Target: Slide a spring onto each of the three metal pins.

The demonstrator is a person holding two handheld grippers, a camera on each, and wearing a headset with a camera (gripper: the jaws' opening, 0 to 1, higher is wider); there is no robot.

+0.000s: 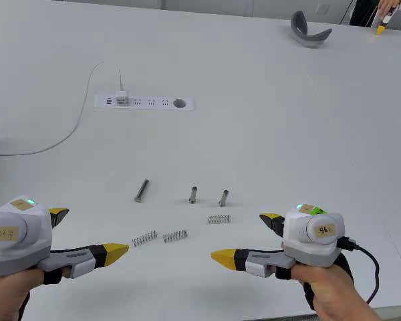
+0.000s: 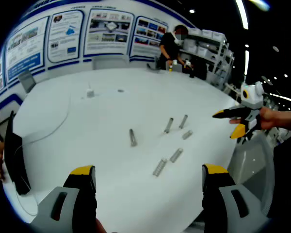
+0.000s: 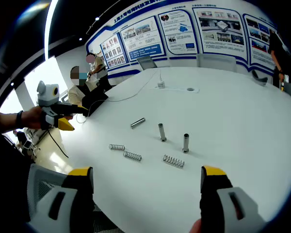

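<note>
Three metal pins lie in a row on the white table: a long one (image 1: 142,190) on the left, and two short ones (image 1: 193,194) (image 1: 223,198) to its right. Just in front of them lie three springs (image 1: 144,238) (image 1: 175,235) (image 1: 219,219). My left gripper (image 1: 90,232) hovers open at the near left, nothing between its yellow-tipped fingers. My right gripper (image 1: 242,237) hovers open at the near right, beside the rightmost spring. The pins (image 3: 161,132) and springs (image 3: 133,156) lie ahead of the open right gripper (image 3: 145,172). The left gripper (image 2: 148,171) faces a spring (image 2: 159,167).
A white power strip (image 1: 144,102) with a plugged-in cable (image 1: 73,127) lies further back. A grey curved object (image 1: 309,30) sits at the far right. The table's near edge (image 1: 240,314) runs just below the grippers. A person (image 2: 172,46) stands at the far end.
</note>
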